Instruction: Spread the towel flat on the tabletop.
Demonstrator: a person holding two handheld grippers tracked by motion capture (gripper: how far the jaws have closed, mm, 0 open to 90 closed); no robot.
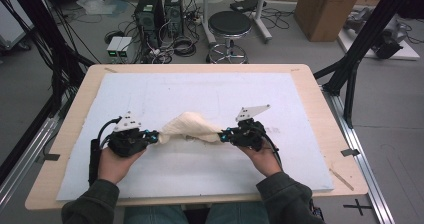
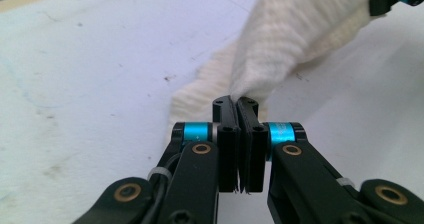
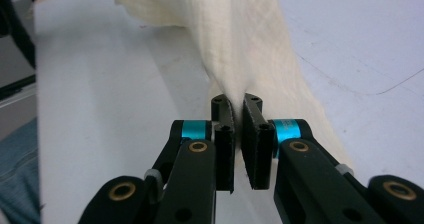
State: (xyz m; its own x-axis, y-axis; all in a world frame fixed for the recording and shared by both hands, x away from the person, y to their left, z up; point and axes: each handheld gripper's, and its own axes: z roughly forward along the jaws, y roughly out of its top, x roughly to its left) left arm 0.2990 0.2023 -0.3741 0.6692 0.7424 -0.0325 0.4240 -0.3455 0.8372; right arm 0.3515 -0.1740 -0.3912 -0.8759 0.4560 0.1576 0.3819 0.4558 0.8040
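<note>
A cream-white cloth (image 1: pixel 189 125) hangs bunched between my two grippers above the pale foam mat (image 1: pixel 215 94). My left gripper (image 1: pixel 155 137) pinches its left end; in the left gripper view the jaws stand together with the cloth (image 2: pixel 295 39) caught at their tips (image 2: pixel 236 103). My right gripper (image 1: pixel 223 134) holds the other end, its jaws closed on the cloth (image 3: pixel 240 39) at the tips (image 3: pixel 237 101). The middle of the cloth sags toward the mat and part of it trails on the surface.
The mat lies on a wooden table (image 1: pixel 75 114). Beyond the far edge stand a black stool (image 1: pixel 229 26), computer towers (image 1: pixel 150 14), cables and a cardboard box (image 1: pixel 325 9). Black frame posts (image 1: pixel 360 54) rise at the right.
</note>
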